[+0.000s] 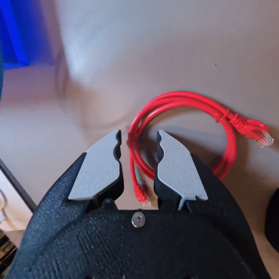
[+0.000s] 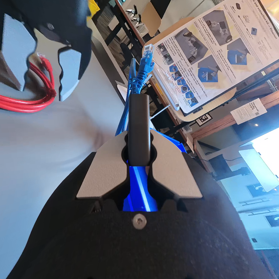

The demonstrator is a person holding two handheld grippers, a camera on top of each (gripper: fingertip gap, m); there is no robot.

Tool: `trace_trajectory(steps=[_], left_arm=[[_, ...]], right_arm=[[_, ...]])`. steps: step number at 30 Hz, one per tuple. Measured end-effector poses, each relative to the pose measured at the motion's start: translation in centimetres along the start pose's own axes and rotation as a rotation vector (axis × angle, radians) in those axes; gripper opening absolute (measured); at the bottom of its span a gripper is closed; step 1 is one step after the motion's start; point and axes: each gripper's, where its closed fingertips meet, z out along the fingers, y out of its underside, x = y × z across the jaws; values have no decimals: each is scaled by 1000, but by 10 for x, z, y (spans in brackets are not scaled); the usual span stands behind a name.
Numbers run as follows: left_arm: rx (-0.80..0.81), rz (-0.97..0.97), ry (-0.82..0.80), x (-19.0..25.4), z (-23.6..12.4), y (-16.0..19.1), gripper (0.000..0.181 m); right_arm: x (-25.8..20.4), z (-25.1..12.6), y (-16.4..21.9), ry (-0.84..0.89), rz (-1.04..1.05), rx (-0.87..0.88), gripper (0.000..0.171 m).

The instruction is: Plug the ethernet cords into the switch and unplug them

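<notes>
A red ethernet cord (image 1: 181, 99) lies coiled and tied on the grey table, with one clear plug at the right (image 1: 266, 139) and one near my palm (image 1: 143, 199). My left gripper (image 1: 138, 132) is open, its fingers on either side of the coil's left edge, just above it. It also shows in the right wrist view (image 2: 42, 93) over the red cord (image 2: 30, 104). My right gripper (image 2: 138, 133) is shut on the black switch (image 2: 138, 120) and holds it edge-up in the air. A tied blue ethernet cord (image 2: 145, 68) rises beyond the switch, one plug free; I cannot tell if it is plugged in.
A blue bin (image 1: 13, 37) stands at the far left of the table and shows below the right gripper (image 2: 138, 188). A board with an instruction sheet (image 2: 211, 52) stands behind the table. The table's dark edge (image 2: 105, 49) runs past the cords. A dark rounded object (image 1: 271, 218) sits at right. There is about 20 cm between the tips of the two grippers.
</notes>
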Motion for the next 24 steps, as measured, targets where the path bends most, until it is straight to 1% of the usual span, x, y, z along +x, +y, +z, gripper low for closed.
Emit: trace_trajectory(steps=[2,3,5,6,8,10,11,13,14,16,18,19,20,21,23,24], left_arm=[[-2,-37,66,-2,4,1,24],[-2,-78,93,-2,5,1,18],[-2,-217,108,-3,4,4,17],[-12,-303,88,-6,4,8,17],[-12,-536,41,-11,1,21,15],[62,-767,63,-6,-5,31,12],[112,-852,91,-1,-9,34,11],[220,-971,156,13,-19,38,14],[243,-998,179,22,-24,41,17],[214,-956,184,44,-34,51,17],[122,-817,132,60,-41,61,18],[86,-739,82,61,-44,62,19],[80,-654,29,58,-45,58,20],[106,-562,-14,53,-46,47,21],[184,-376,-93,41,-44,16,23],[198,-278,-115,38,-40,3,24]], right_arm=[[1,-1,1,1,1,1,22],[1,-1,1,1,2,2,22],[2,-2,1,4,0,3,22],[3,-3,1,6,0,4,22],[4,-3,1,5,6,8,23],[4,-3,2,1,10,9,22],[4,-2,2,-1,9,8,22],[2,-1,3,-5,3,4,22],[1,-1,3,-8,-3,1,22],[-2,0,2,-10,-17,-2,22],[-5,1,1,-16,-25,-3,22],[-6,2,1,-18,-28,-4,23],[-7,3,0,-19,-32,-5,22],[-8,4,0,-19,-32,-8,22],[-9,4,0,-18,-26,-12,23],[-9,4,1,-17,-25,-16,23]])
